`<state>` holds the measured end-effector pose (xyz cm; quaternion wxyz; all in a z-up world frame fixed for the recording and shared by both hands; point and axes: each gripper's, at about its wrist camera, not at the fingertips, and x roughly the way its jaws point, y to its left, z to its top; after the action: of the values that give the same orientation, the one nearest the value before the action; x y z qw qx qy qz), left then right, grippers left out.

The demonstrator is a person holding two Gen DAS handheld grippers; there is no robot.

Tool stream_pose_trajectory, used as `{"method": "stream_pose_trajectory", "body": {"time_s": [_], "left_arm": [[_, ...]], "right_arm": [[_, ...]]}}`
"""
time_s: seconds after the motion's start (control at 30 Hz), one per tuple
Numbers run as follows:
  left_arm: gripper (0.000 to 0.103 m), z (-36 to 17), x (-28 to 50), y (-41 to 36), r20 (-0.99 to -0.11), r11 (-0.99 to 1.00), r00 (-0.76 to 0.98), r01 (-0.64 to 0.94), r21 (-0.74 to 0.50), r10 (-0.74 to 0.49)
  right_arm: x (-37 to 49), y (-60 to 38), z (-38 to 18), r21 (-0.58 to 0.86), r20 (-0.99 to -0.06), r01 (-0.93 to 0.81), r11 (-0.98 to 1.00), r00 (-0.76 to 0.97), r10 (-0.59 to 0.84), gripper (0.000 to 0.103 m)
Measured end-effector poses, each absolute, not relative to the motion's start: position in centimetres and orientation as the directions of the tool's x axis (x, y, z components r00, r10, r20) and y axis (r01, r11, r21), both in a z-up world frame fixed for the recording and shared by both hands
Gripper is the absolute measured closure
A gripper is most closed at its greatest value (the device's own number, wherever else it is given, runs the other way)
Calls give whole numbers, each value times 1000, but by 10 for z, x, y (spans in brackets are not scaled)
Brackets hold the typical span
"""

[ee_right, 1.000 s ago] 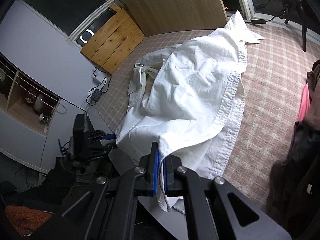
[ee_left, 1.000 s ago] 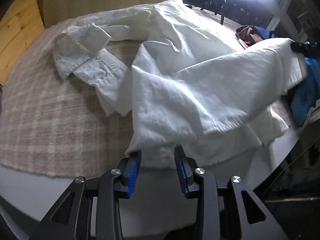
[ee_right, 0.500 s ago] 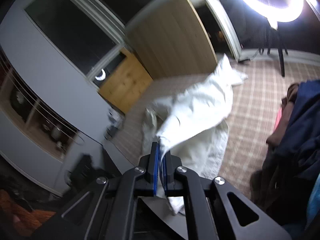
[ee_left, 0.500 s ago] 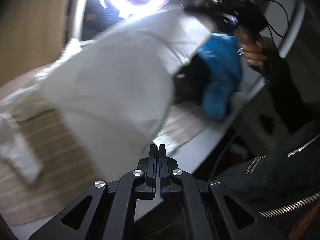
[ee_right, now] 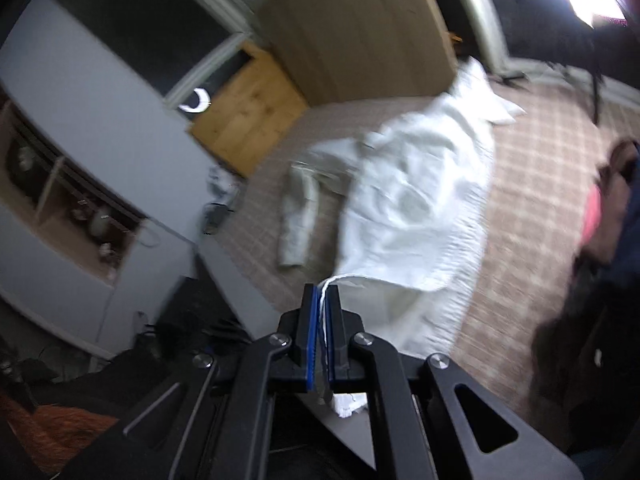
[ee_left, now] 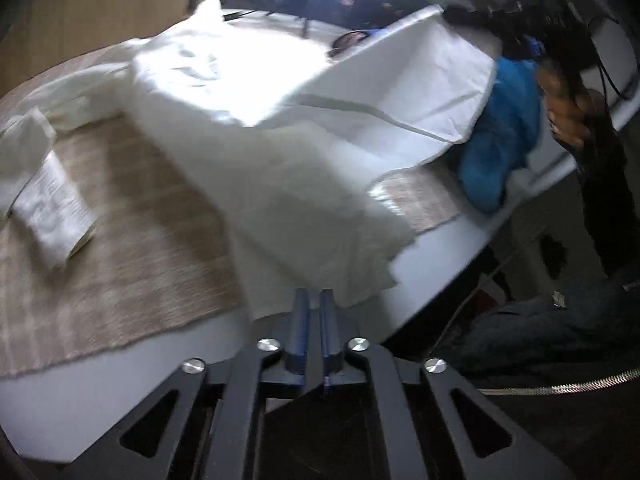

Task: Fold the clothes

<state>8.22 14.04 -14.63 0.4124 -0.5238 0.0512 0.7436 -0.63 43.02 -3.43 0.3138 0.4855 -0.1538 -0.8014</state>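
in the left wrist view the left gripper [ee_left: 314, 300] has its blue-padded fingers [ee_left: 301, 322] drawn almost together with a thin gap, right at the near hem of the white shirt [ee_left: 280, 152]; whether any cloth sits between them cannot be told. the shirt lies spread over a beige checked cloth [ee_left: 132, 256] that covers the white bench [ee_left: 80, 392], its near hem reaching the near edge of the bench, and one sleeve with its cuff [ee_left: 52, 212] lies flat toward the left edge. the far right part of the shirt is lifted off the bench, up toward the right gripper [ee_left: 472, 18] held by a hand [ee_left: 568, 112] at the upper right. a blue garment [ee_left: 500, 140] sits bunched at the right edge of the bench, partly behind the raised cloth. in the right wrist view the right gripper [ee_right: 321, 300] is pressed together on a corner of the white shirt [ee_right: 416, 208], a thin strip of white cloth showing between the blue pads [ee_right: 310, 344]. the rest of the shirt trails away over the checked cloth [ee_right: 540, 184] toward the far edge of the bench, with the sleeve [ee_right: 298, 216] lying to its left. dark and pink clothes [ee_right: 600, 216] are piled at the right edge. the picture is blurred.
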Motion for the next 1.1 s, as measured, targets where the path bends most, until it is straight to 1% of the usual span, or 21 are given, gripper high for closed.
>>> {"method": "stream_pose_trajectory", "body": {"time_s": [0.03, 0.07, 0.13, 0.17, 0.23, 0.47, 0.5, 0.53, 0.57, 0.6, 0.67, 0.7, 0.83, 1.0, 1.1], "left_arm": [[82, -149, 86, 144, -827, -655, -112, -672, -346, 551], [78, -151, 89, 149, -832, -653, -111, -679, -337, 544], [65, -155, 94, 163, -835, -629, -94, -704, -329, 543], [63, -157, 97, 175, -841, -623, -102, -720, -307, 532], [63, -161, 102, 197, -852, -610, -118, -748, -262, 511], [63, -162, 81, 240, -868, -583, -246, -810, -60, 431], [63, -162, 77, 247, -868, -577, -265, -816, -31, 420], [69, -163, 74, 252, -869, -570, -278, -821, -6, 410], [77, -164, 71, 252, -876, -563, -264, -826, -10, 404], [92, -162, 68, 247, -874, -570, -256, -821, -29, 414], [93, -158, 62, 238, -868, -581, -240, -811, -67, 435], [97, -156, 59, 233, -865, -587, -231, -805, -86, 445], [97, -134, 54, 205, -834, -618, -230, -770, -159, 501], [98, -95, 54, 153, -774, -705, -331, -681, -200, 539], [98, -82, 55, 105, -736, -780, -412, -575, -247, 537]], "right_arm": [[-8, 435, -37, 554, -683, 341, -760, -335, -649, 99], [-10, 439, -40, 557, -685, 328, -763, -338, -645, 99], [-14, 449, -46, 562, -689, 302, -770, -345, -637, 99], [-16, 452, -49, 562, -692, 291, -774, -347, -633, 99], [-18, 455, -51, 558, -699, 285, -779, -344, -627, 99], [-31, 459, -73, 556, -723, 251, -793, -325, -610, 99], [-32, 460, -75, 553, -727, 247, -796, -324, -606, 99], [-33, 461, -77, 548, -731, 242, -801, -327, -599, 99], [-34, 462, -80, 541, -736, 238, -807, -330, -591, 99], [-35, 464, -82, 535, -741, 236, -811, -330, -585, 99], [-36, 466, -84, 524, -748, 235, -819, -332, -574, 99], [-36, 468, -85, 520, -751, 232, -822, -334, -569, 99], [-37, 475, -87, 513, -755, 223, -829, -342, -560, 99], [-36, 476, -84, 500, -761, 232, -834, -341, -551, 99], [-32, 466, -76, 510, -747, 264, -819, -336, -574, 99]]}}
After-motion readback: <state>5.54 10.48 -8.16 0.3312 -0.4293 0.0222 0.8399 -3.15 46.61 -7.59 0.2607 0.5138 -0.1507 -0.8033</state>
